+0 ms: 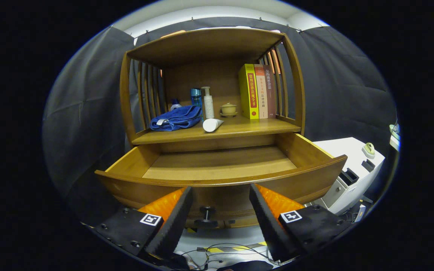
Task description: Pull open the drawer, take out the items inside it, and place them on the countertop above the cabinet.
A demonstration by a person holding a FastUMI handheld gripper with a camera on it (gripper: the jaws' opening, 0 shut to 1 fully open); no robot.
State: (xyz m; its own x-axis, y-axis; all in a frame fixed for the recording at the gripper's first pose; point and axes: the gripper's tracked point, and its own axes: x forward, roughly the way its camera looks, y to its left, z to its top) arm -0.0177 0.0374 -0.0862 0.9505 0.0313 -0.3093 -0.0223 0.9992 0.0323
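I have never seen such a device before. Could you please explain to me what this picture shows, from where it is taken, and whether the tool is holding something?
The picture comes from a wide-angle camera mounted on a hand-held gripper, a two-finger tool that a person carries. It looks forward along the two fingers, which stand apart and hold nothing.

Between the fingers is the knob of a wooden drawer. The drawer is pulled open, and the part of its inside that can be seen is bare.

On the countertop above it lie a folded blue towel and a white tube on its side. Behind them stand a blue bottle, a white pump bottle, a small lidded cup and three books. To the side stands a white machine.
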